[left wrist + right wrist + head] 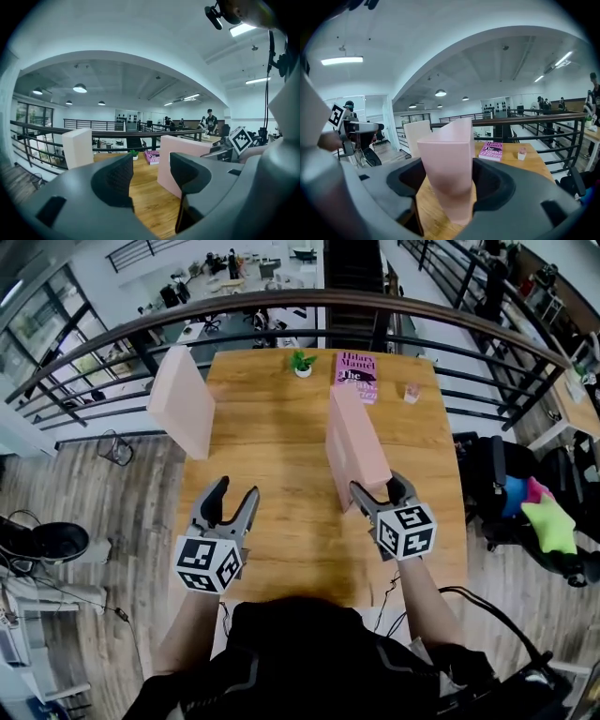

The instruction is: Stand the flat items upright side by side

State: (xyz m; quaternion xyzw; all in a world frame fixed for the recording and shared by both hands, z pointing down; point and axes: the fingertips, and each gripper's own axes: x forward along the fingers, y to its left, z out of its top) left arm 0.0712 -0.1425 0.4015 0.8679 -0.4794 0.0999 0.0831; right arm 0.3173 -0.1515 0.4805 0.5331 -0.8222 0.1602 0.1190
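Right tongs [379, 486] closed on near end of upright pink box [354, 442], right side of bench [281, 427]. Left tongs [235, 488] wide open, empty. Second box [183, 399] upright far left.

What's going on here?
A person with a gripper in each hand works at a wooden table. The right gripper is clamped on the near end of an upright pink block; the left gripper hovers open and empty. A second pink block stands at the table's left edge, and a pink book lies flat at the far end.
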